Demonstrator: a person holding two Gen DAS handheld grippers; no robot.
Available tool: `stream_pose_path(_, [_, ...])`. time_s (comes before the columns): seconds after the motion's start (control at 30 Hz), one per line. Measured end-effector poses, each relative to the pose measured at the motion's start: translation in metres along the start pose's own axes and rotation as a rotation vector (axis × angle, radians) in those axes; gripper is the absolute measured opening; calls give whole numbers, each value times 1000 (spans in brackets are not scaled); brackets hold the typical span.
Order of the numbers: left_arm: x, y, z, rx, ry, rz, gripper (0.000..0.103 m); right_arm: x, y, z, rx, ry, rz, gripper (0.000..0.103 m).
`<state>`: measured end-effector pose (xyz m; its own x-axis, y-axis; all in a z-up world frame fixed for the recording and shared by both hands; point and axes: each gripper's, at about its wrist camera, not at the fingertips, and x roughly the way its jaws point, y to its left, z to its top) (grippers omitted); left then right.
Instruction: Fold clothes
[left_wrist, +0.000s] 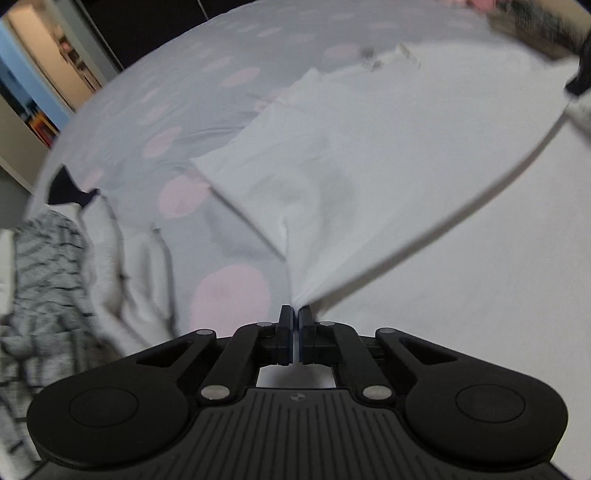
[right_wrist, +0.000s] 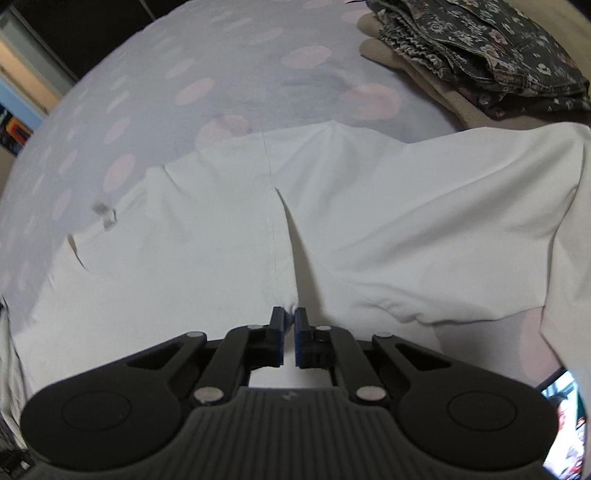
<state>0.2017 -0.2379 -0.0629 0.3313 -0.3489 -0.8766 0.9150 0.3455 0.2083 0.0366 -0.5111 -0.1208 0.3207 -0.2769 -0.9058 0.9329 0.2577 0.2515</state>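
A white garment (left_wrist: 369, 166) lies spread on a grey bedspread with pink dots (left_wrist: 177, 147). My left gripper (left_wrist: 295, 314) is shut on a corner of the garment and pulls the cloth taut, lifted above the bed. In the right wrist view the same white garment (right_wrist: 369, 229) fills the middle. My right gripper (right_wrist: 289, 315) is shut on a pinched fold of it near a seam. A small clear tag or clip (right_wrist: 105, 214) sits at the garment's left edge.
A pile of grey striped and white clothes (left_wrist: 74, 266) lies at the left in the left wrist view. A folded stack of dark floral clothes on beige cloth (right_wrist: 480, 55) sits at the bed's far right. A lit screen (right_wrist: 565, 424) shows at lower right.
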Motion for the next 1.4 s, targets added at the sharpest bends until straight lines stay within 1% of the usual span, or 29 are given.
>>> stream_pose_path(0.07, [-1, 5, -1, -21, 9, -6, 1, 9, -2, -5, -16, 21, -26, 5])
stream_pose_path(0.23, [-4, 19, -3, -72, 32, -23, 0, 25, -1, -13, -81, 35, -72, 6])
stream_pose_path(0.3, [-5, 24, -3, -93, 41, -29, 0, 26, 0, -13, -102, 46, -76, 9])
stream_pose_path(0.33, [-6, 27, -4, -103, 46, -32, 0, 25, 1, -12, -106, 45, -85, 16])
stream_pose_path(0.37, [-7, 29, -4, -113, 51, -36, 0, 22, 1, -12, -109, 43, -93, 18])
stream_pose_path(0.4, [-7, 32, -4, -123, 55, -39, 0, 20, 2, -11, -109, 38, -98, 18])
stream_pose_path(0.43, [-8, 35, -1, -148, 45, -45, 0, 17, 3, -10, -109, 34, -97, 18])
stream_pose_path(0.5, [-9, 43, 8, -213, 8, -62, 9, 12, 7, -7, -106, 21, -91, 18])
stream_pose_path(0.57, [-6, 51, 16, -290, -17, -91, 14, 7, 10, -4, -102, 5, -81, 21])
stream_pose_path(0.6, [-1, 55, 20, -332, -23, -105, 18, 5, 11, -2, -101, -1, -80, 21])
stream_pose_path(0.67, [9, 62, 27, -418, -29, -132, 21, 1, 14, -1, -103, -8, -72, 21])
stream_pose_path(0.83, [48, 86, 29, -624, -8, -188, 21, -5, 19, -1, -128, -12, -50, 22])
stream_pose_path(0.87, [53, 88, 28, -647, -2, -209, 21, -6, 20, -2, -136, -11, -47, 22])
stream_pose_path(0.9, [57, 89, 28, -661, 3, -233, 16, -7, 21, -1, -143, -12, -43, 22])
stream_pose_path(0.93, [62, 90, 28, -675, 9, -258, 6, -8, 21, -1, -150, -13, -40, 23])
stream_pose_path(0.97, [62, 89, 29, -671, 11, -265, 0, -9, 22, 0, -158, -18, -39, 23])
stream_pose_path(1.0, [59, 87, 30, -658, 11, -263, 0, -11, 22, 0, -166, -22, -39, 23])
stream_pose_path(1.1, [55, 90, 30, -607, 28, -219, 0, -14, 20, 3, -189, -37, -45, 23])
stream_pose_path(1.17, [56, 95, 28, -601, 33, -229, 1, -14, 18, 5, -196, -41, -51, 23])
stream_pose_path(1.2, [56, 95, 28, -588, 35, -222, 1, -13, 17, 5, -197, -40, -54, 23])
stream_pose_path(1.27, [57, 87, 31, -536, 48, -198, 0, -12, 15, 6, -198, -37, -60, 23])
stream_pose_path(1.33, [54, 86, 33, -530, 56, -180, 2, -11, 11, 7, -192, -29, -63, 23])
stream_pose_path(1.4, [49, 88, 33, -537, 57, -169, 8, -12, 6, 9, -185, -28, -64, 23])
